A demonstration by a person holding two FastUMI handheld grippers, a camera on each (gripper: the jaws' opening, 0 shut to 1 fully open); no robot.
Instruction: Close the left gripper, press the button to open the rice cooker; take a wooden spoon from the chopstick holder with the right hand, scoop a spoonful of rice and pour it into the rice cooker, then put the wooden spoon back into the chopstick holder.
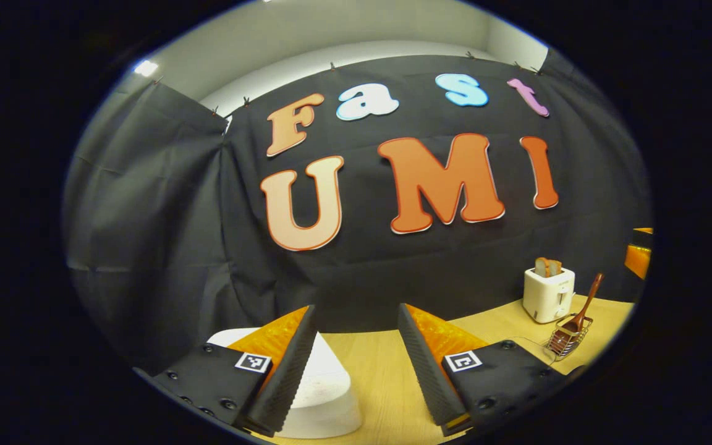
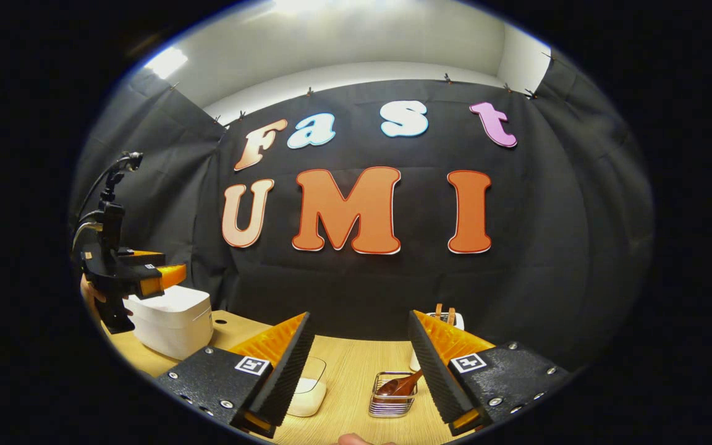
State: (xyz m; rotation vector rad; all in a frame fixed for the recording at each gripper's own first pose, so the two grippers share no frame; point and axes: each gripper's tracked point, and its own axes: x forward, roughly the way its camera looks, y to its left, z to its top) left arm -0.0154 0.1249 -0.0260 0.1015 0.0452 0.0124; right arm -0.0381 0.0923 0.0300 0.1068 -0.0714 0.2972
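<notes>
Left gripper (image 1: 356, 364) stood open above the white rice cooker (image 1: 325, 395), its lid down. Right gripper (image 2: 361, 371) was likewise open, holding nothing. The wooden spoon (image 1: 583, 307) rested in the wire chopstick holder (image 1: 569, 337) beside the toaster (image 1: 548, 293) on the wooden table (image 1: 381, 371)

Black cloth wall (image 2: 554, 247) behind a wooden table (image 1: 381, 371), ceiling light (image 2: 167, 62) above

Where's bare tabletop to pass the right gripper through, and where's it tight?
Free: the wood strip between the rice cooker and the wire chopstick holder, past the small white dish. Tight: the holder with its wooden spoon stands close beside the toaster.
</notes>
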